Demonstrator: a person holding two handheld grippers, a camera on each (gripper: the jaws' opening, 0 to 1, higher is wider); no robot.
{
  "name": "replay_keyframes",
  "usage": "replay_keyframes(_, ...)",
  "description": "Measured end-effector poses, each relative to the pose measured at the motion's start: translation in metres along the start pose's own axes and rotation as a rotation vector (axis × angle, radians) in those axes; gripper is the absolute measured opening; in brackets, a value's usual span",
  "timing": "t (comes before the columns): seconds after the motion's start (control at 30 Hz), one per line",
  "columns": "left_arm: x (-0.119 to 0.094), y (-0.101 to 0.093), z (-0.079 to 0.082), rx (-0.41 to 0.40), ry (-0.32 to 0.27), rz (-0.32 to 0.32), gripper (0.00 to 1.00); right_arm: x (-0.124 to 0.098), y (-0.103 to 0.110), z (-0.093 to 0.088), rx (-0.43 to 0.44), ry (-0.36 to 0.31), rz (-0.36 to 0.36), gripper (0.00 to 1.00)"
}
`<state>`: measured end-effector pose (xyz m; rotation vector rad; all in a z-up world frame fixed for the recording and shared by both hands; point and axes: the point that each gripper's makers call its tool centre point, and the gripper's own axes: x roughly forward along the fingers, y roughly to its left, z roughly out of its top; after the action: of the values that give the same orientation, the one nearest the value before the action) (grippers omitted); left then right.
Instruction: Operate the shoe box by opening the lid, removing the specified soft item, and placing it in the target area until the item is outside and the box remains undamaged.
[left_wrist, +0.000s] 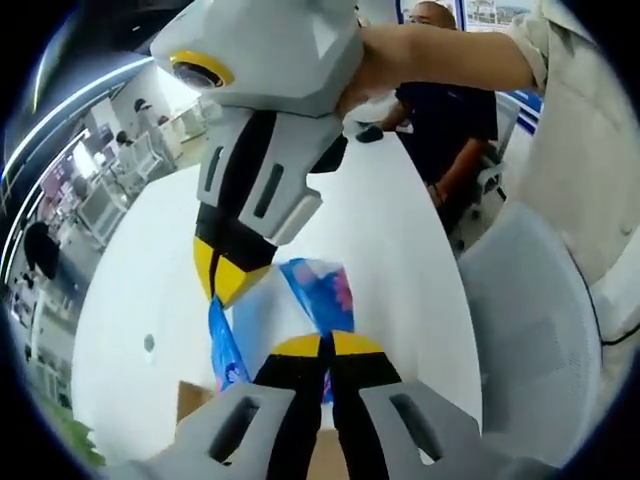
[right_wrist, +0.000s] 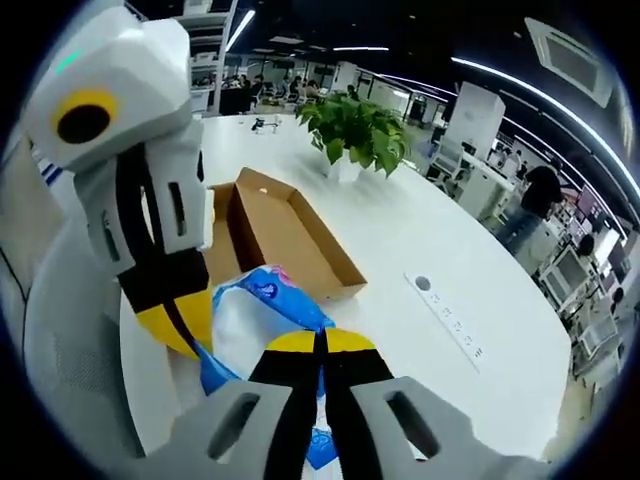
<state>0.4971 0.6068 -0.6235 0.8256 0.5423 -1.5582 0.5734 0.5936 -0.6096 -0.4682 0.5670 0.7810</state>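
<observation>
The left tongs (left_wrist: 327, 345) have their jaws pressed together. The right tongs (right_wrist: 322, 342) are likewise closed, tips close beside the left's. A hand (left_wrist: 375, 65) grips the right tongs' body.

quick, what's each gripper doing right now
left gripper: shut on the soft blue and white plastic pack
right gripper: shut on the same pack

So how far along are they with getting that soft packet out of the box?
Done: the brown cardboard shoe box lies open on the round white table, and the blue and white soft plastic packet is up out of it. In hand: both the left tool and the right tool are shut on the packet. Left: setting it down on the table. The box looks undamaged.
</observation>
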Motion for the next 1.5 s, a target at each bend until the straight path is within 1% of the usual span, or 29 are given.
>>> replay_keyframes(0.27, 0.011, 0.006, 0.023, -0.003, -0.019, 0.001, 0.00, -0.019, -0.018, -0.009, 0.028, -0.004, -0.015, 0.00)
replay_keyframes(0.43, 0.021, 0.010, 0.040, 0.017, -0.024, -0.002, 0.00, -0.030, -0.032, -0.018, 0.033, 0.002, -0.026, 0.00)
replay_keyframes(0.6, 0.031, 0.016, 0.053, 0.032, -0.029, -0.008, 0.00, -0.039, -0.047, -0.026, 0.048, 0.007, -0.040, 0.00)
replay_keyframes(0.73, 0.041, 0.022, 0.063, 0.037, -0.038, -0.019, 0.00, -0.045, -0.055, -0.034, 0.062, 0.009, -0.051, 0.00)
replay_keyframes(0.8, 0.048, 0.025, 0.066, 0.041, -0.039, -0.022, 0.00, -0.046, -0.063, -0.041, 0.075, 0.016, -0.058, 0.00)
replay_keyframes(0.97, 0.064, 0.028, 0.074, 0.041, -0.049, -0.033, 0.00, -0.051, -0.075, -0.058, 0.104, 0.026, -0.070, 0.00)
replay_keyframes(1.3, 0.101, 0.027, 0.083, 0.049, -0.051, -0.075, 0.00, -0.053, -0.087, -0.096, 0.133, 0.063, -0.076, 0.00)
replay_keyframes(1.5, 0.119, 0.027, 0.086, 0.047, -0.051, -0.091, 0.00, -0.055, -0.093, -0.118, 0.147, 0.088, -0.071, 0.00)
